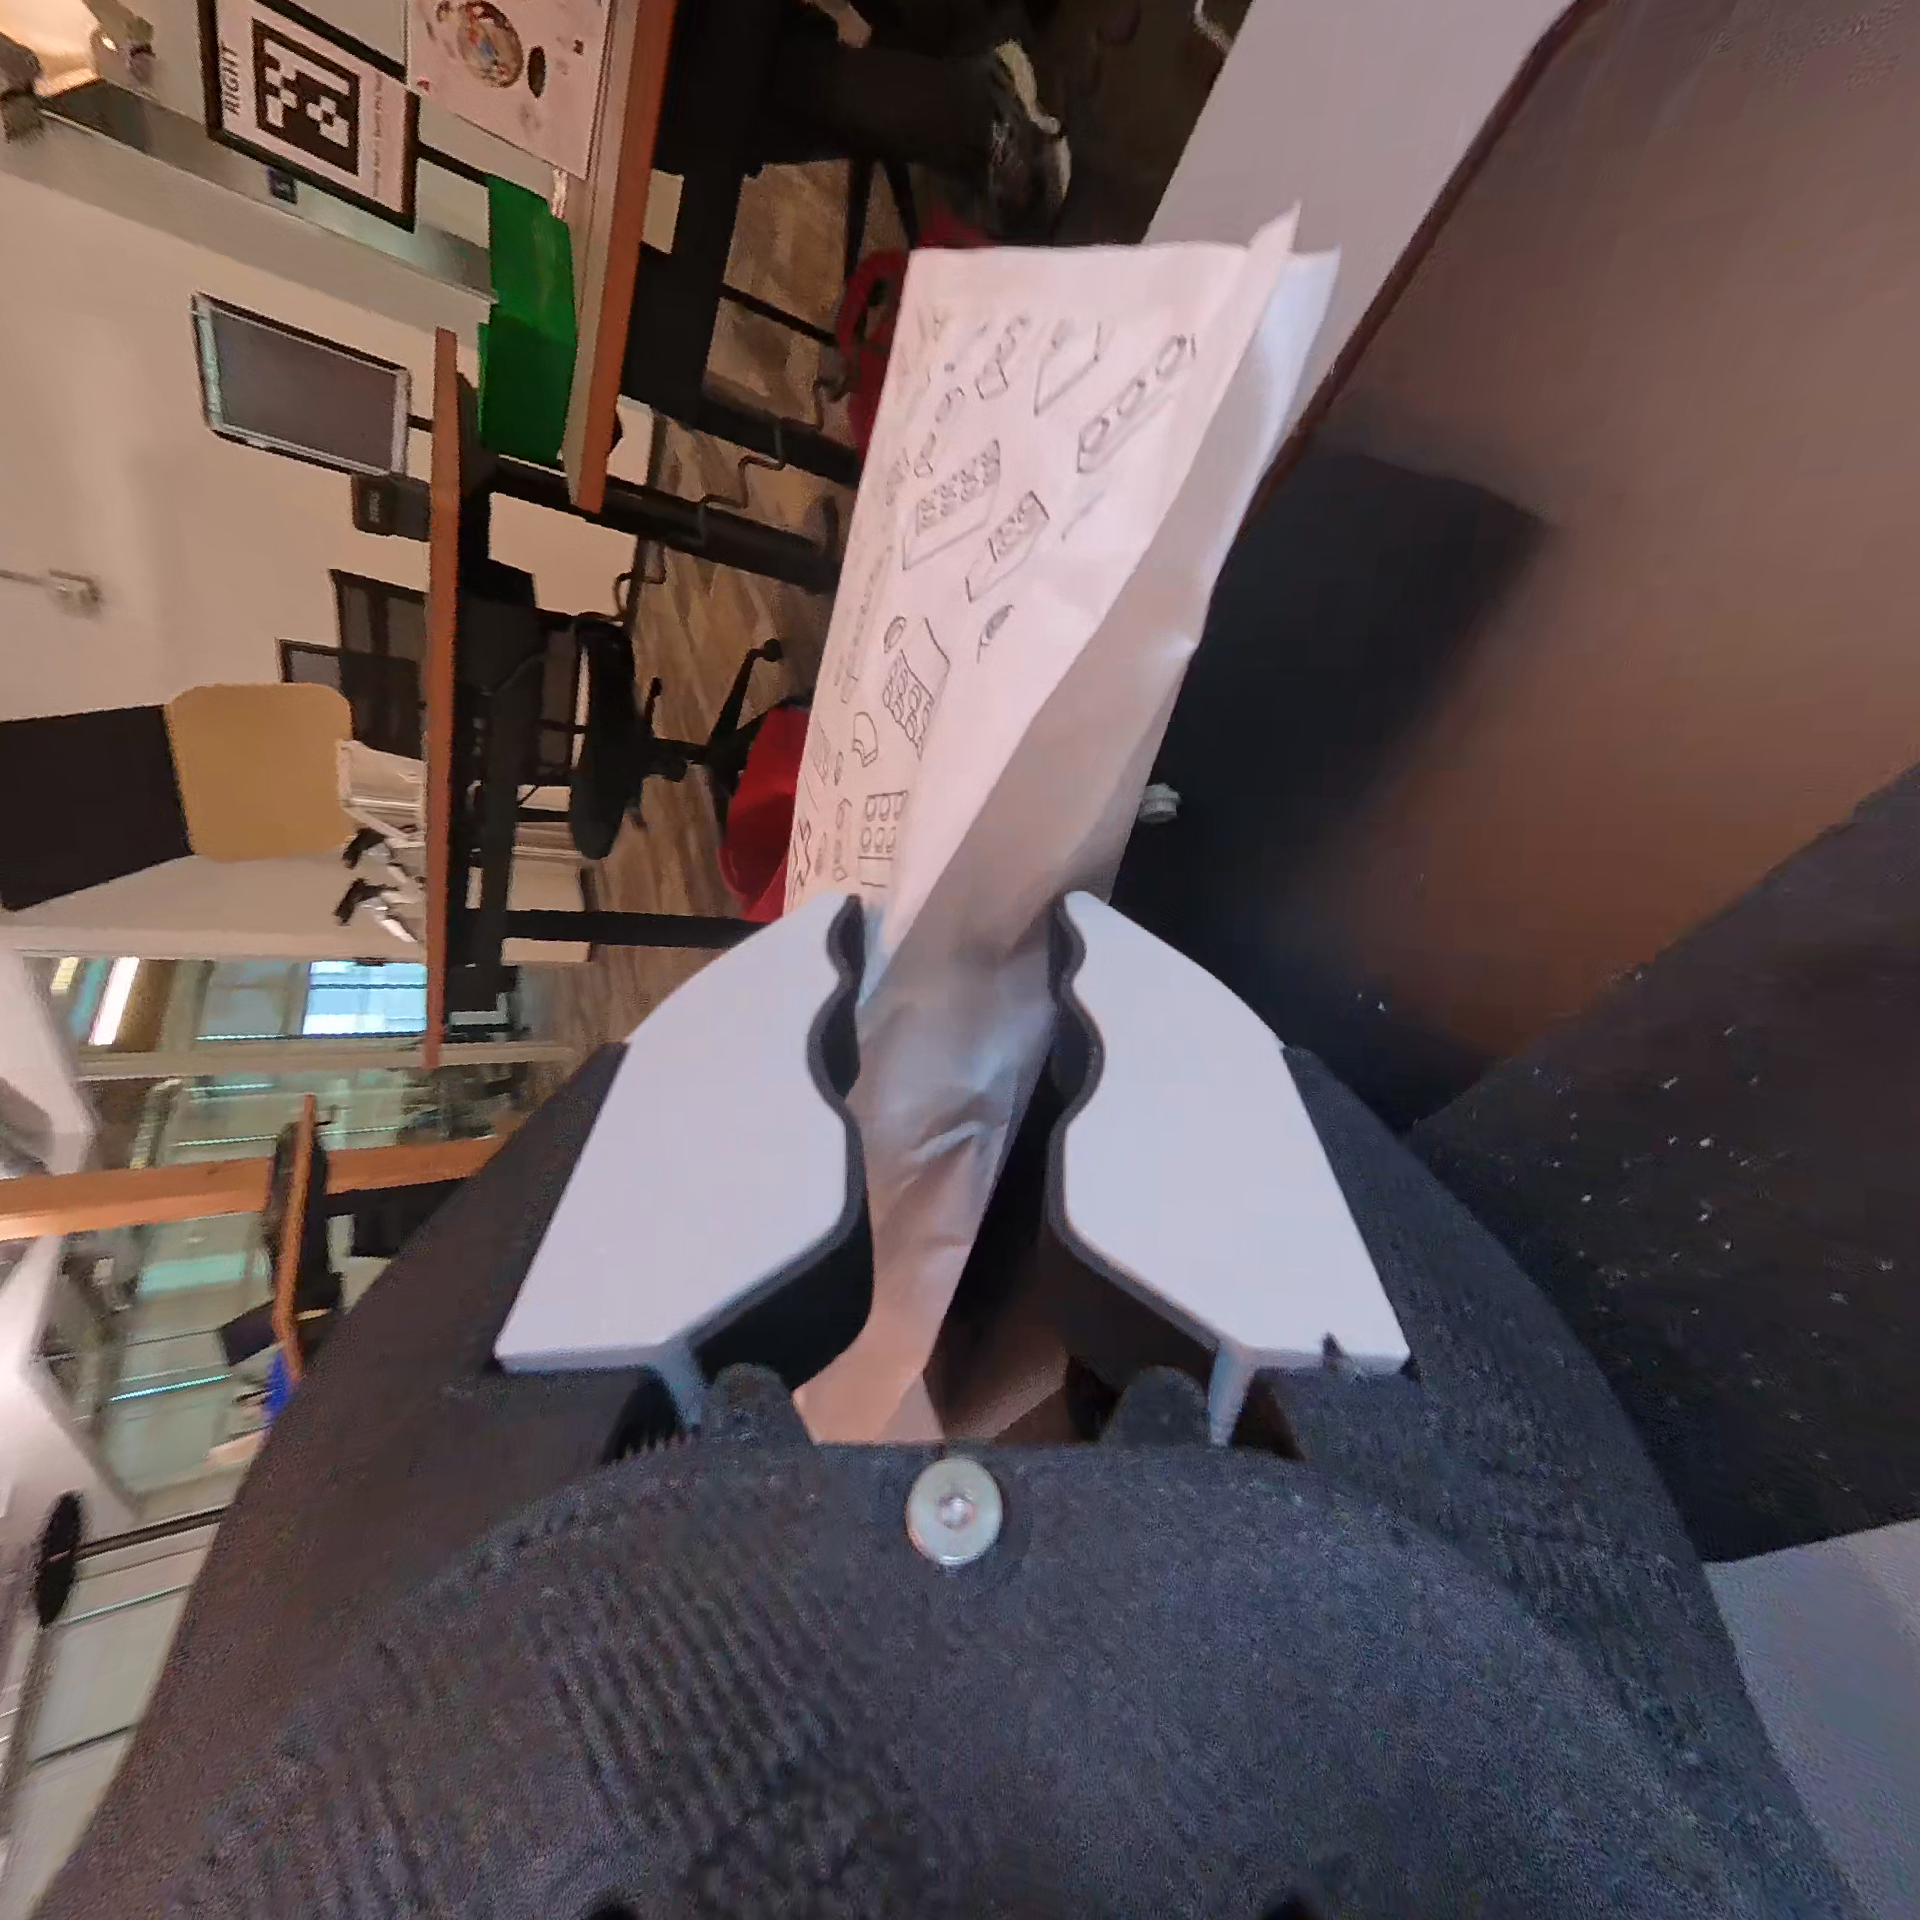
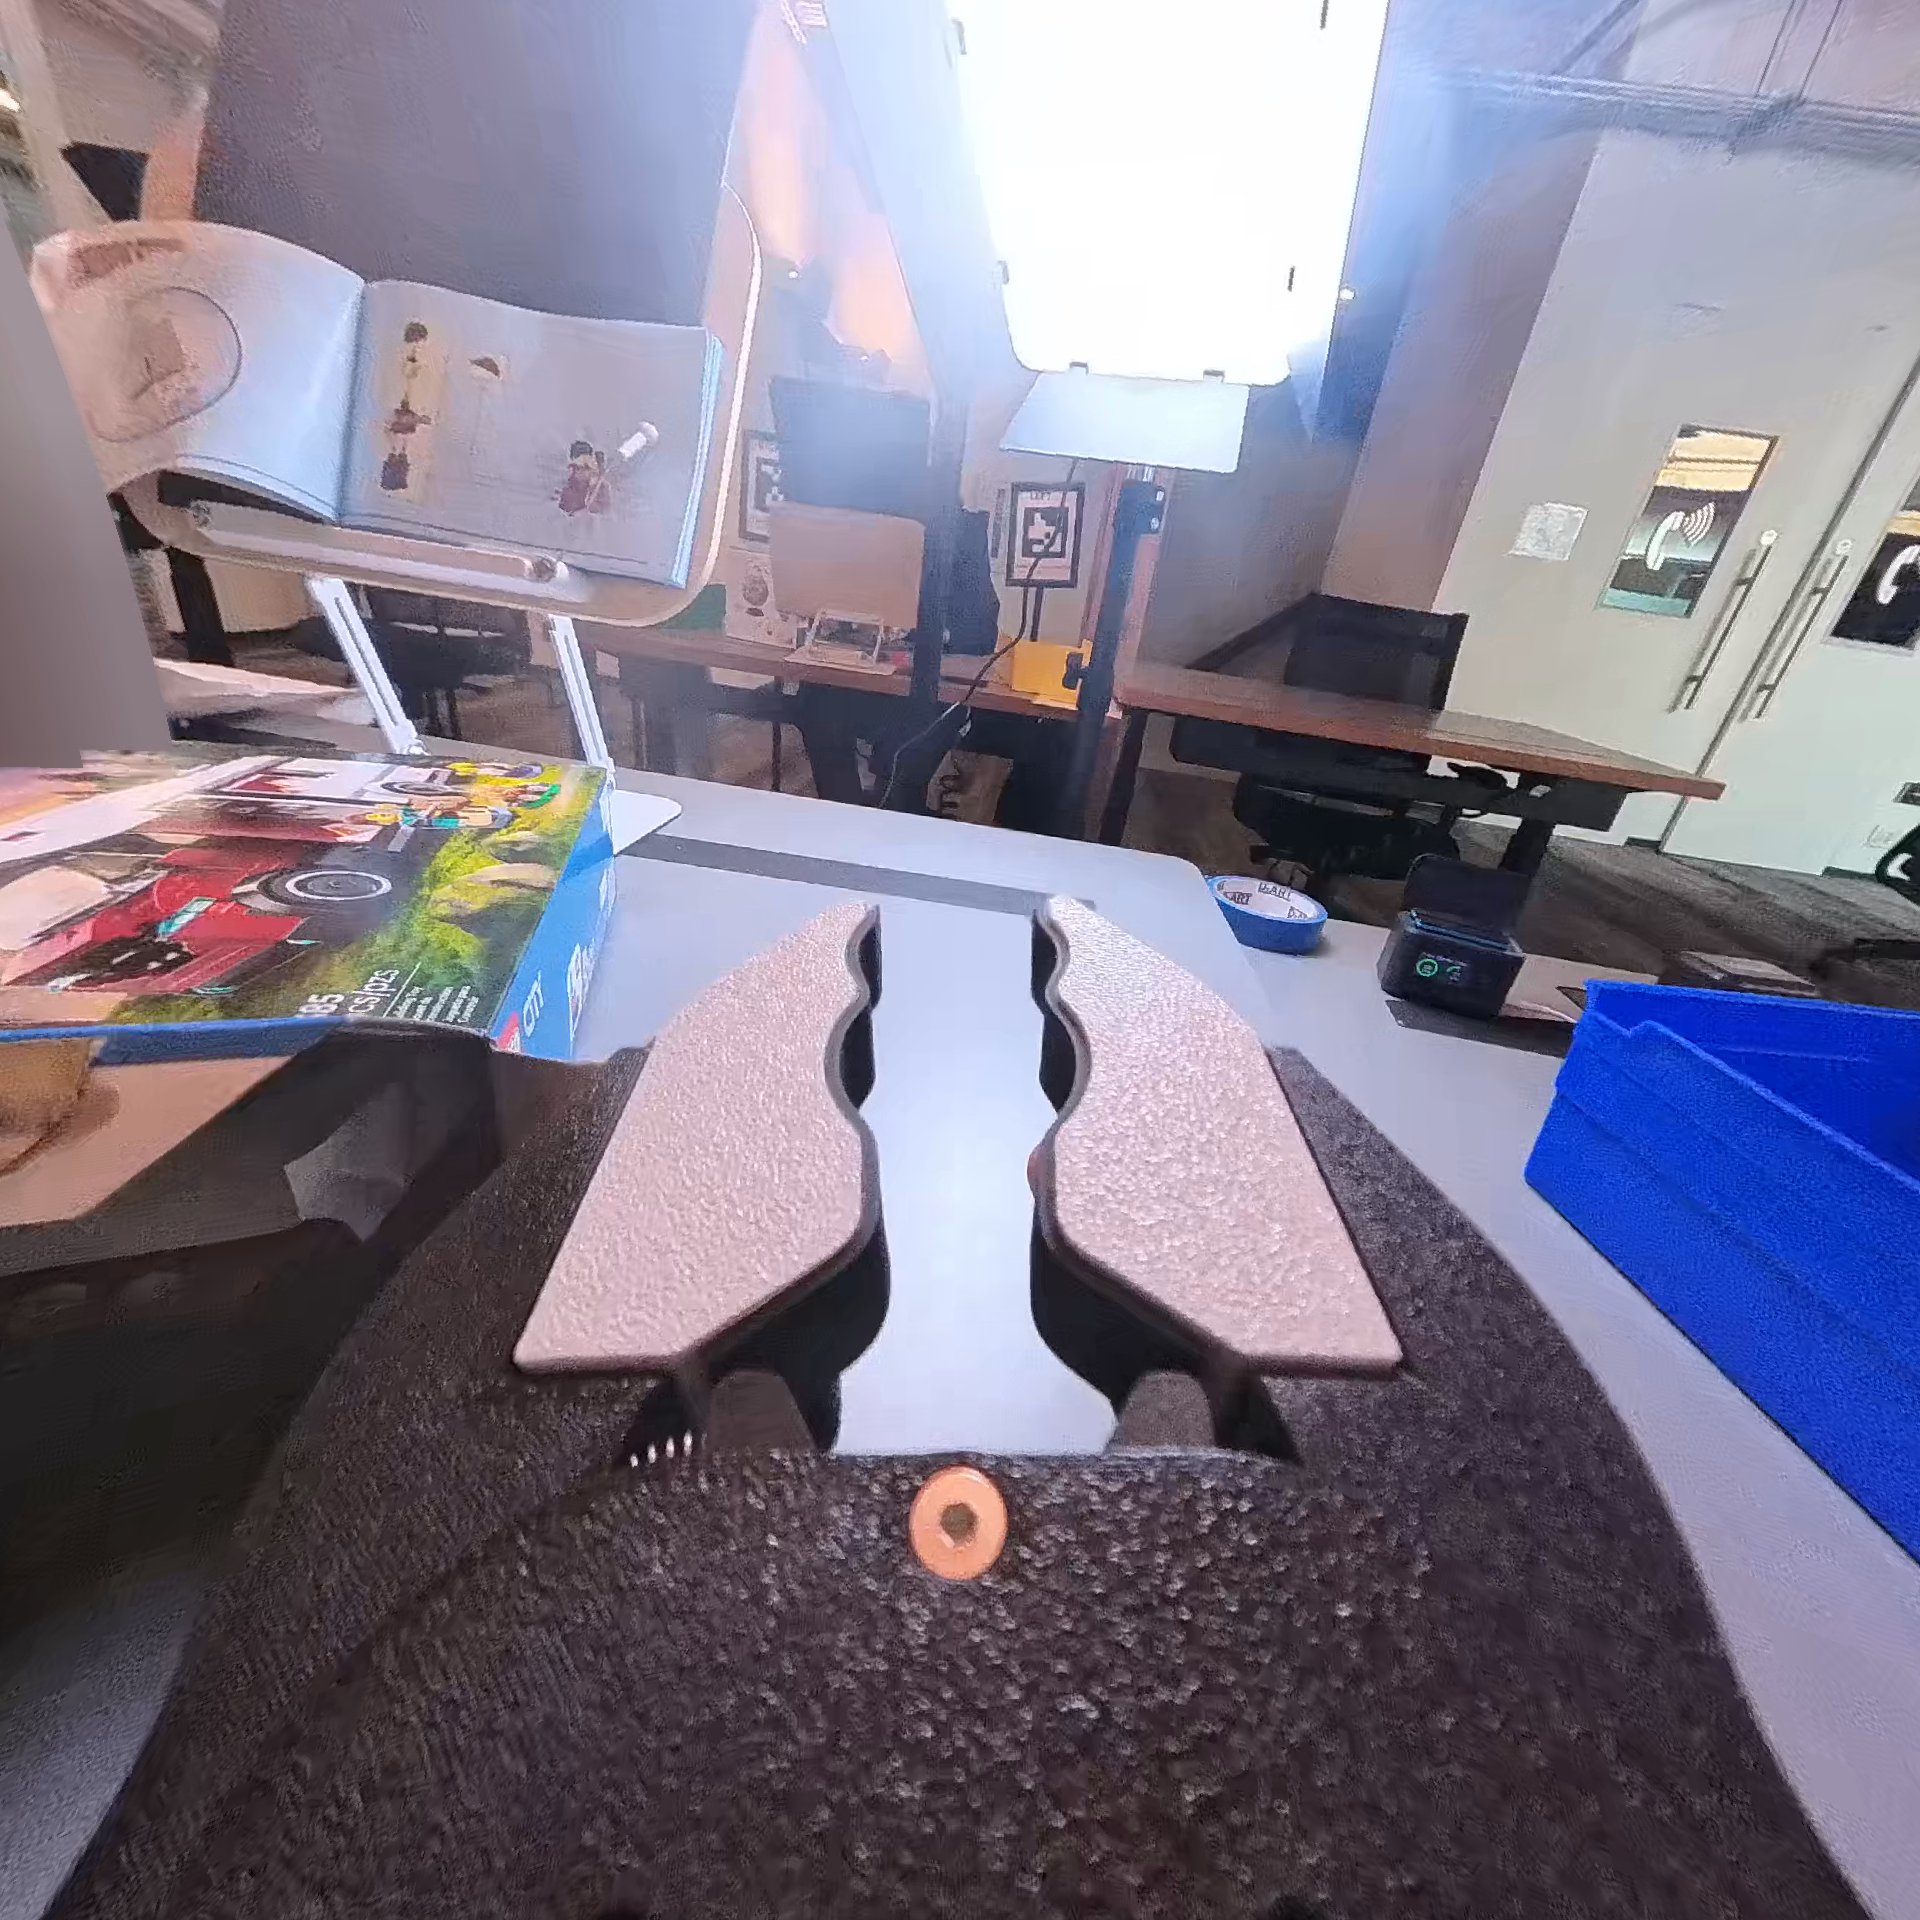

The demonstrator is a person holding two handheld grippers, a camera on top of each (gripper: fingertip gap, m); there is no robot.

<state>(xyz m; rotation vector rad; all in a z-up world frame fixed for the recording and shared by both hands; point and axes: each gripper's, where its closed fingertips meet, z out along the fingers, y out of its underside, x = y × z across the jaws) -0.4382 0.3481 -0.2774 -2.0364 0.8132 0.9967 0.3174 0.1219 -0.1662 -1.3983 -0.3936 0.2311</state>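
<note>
While the left gripper (image 1: pixel 958 935) pinches one white paper bag (image 1: pixel 1039 582), only the right view shows its empty, narrow right gripper (image 2: pixel 956 935) beside one toy box (image 2: pixel 291 894) and one blue bin (image 2: pixel 1745 1164).

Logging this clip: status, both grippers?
Left gripper shut on white paper bag. Right gripper open, bare, over grey table. Toy box at its left.

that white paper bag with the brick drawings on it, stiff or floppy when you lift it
Probably floppy: the white paper bag is crumpled and pinched narrow between the fingers of the left hand-held gripper, then fans out wider above. It looks light, since it juts out from that one pinch. The thin paper could likely tear or slip if tugged.
</note>
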